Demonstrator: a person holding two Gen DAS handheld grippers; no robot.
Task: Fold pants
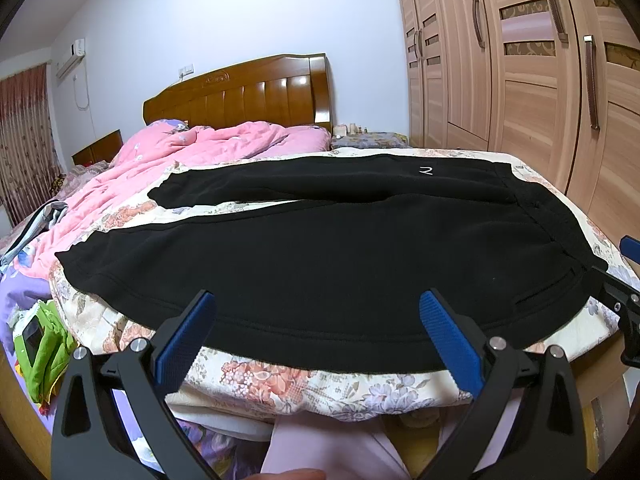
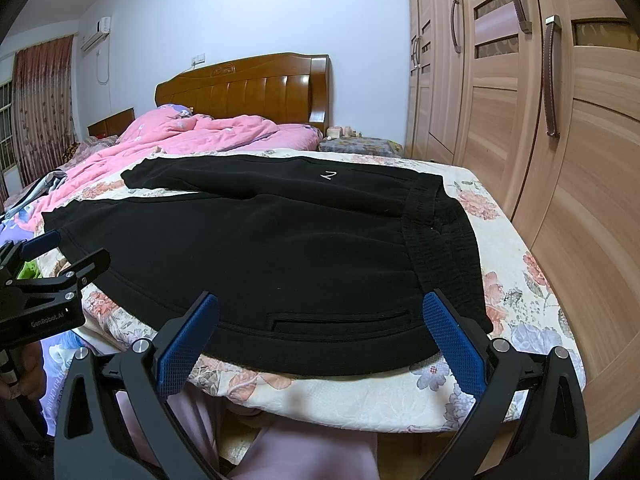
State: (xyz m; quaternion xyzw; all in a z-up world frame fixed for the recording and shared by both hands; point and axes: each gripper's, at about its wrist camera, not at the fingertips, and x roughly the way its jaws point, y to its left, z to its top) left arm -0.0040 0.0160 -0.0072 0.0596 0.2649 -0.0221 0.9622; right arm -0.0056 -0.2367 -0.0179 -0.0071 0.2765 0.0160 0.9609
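Observation:
Black pants (image 1: 320, 256) (image 2: 256, 248) lie flat across the foot of a bed, waistband (image 2: 432, 232) to the right and both legs running left, with a small white logo (image 2: 328, 176) on the far leg. My left gripper (image 1: 316, 304) stands open just before the near leg's hem edge, nothing between its blue pads. My right gripper (image 2: 320, 306) is open too, in front of the near hip by the pocket slit (image 2: 340, 316). Each gripper shows at the edge of the other's view: the right gripper (image 1: 624, 280), the left gripper (image 2: 68, 252).
The floral bedspread (image 2: 500, 280) covers the bed's foot. A pink quilt (image 1: 192, 148) is heaped toward the wooden headboard (image 1: 240, 96). A wardrobe (image 2: 540, 120) stands close on the right. Green items (image 1: 44, 352) lie at the left. The person's pale-trousered legs (image 2: 312, 456) are below.

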